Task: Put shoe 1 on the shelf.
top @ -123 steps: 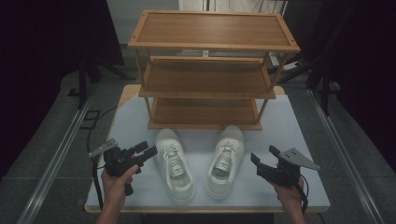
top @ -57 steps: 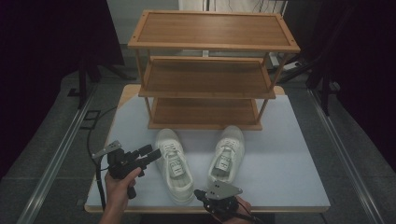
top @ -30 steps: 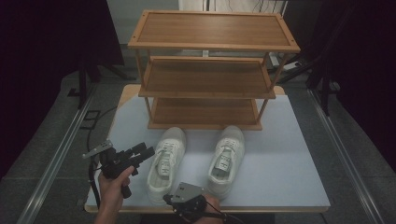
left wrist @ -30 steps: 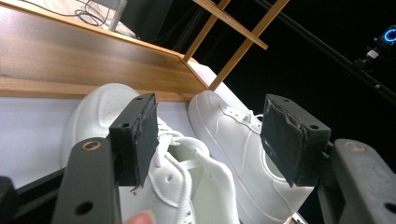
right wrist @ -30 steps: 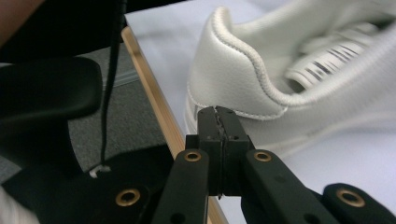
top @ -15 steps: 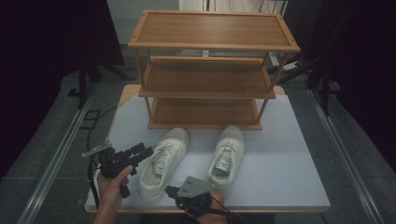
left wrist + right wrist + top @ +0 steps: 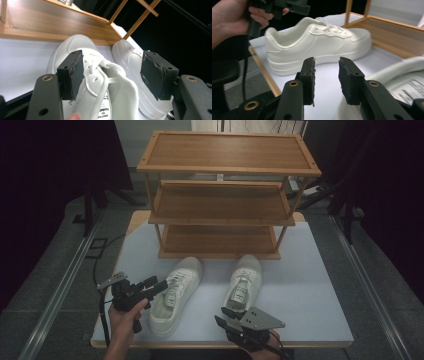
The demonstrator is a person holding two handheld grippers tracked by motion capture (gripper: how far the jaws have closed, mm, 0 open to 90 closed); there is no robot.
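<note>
Two white lace-up leather sneakers lie on the pale grey table point(image 7: 310, 285) just in front of the three-tier wooden shoe rack point(image 7: 225, 195), which serves here as landmark. The left sneaker point(image 7: 176, 292) lies skewed, toe near the rack's bottom shelf and heel swung away toward the table's front edge; the right sneaker point(image 7: 243, 282) points straight at the rack. The step in hand appears to be squaring up and seizing the pair for shelving. The left gripper point(image 7: 152, 287), held in the left hand point(image 7: 127, 317), stands unclenched with its jaws wide astride the left sneaker's collar, the pads not visibly pressing. The right gripper point(image 7: 227, 317), in front of the right sneaker's heel on the side away from the rack, has just been opening its jaws, and nothing lies between them. The next move probably calls for the left jaws to close on the collar or tongue, and for the right gripper to turn toward the right sneaker's heel opening. The left gripper view adds the tongue and printed label point(image 7: 106, 102) between the spread pads point(image 7: 73, 72), with the right sneaker point(image 7: 130, 62) beyond. The right gripper view gives the left sneaker point(image 7: 317, 42) in side profile, apart from that gripper's pads point(image 7: 309, 75), with the left hand point(image 7: 234, 17) above its heel.
</note>
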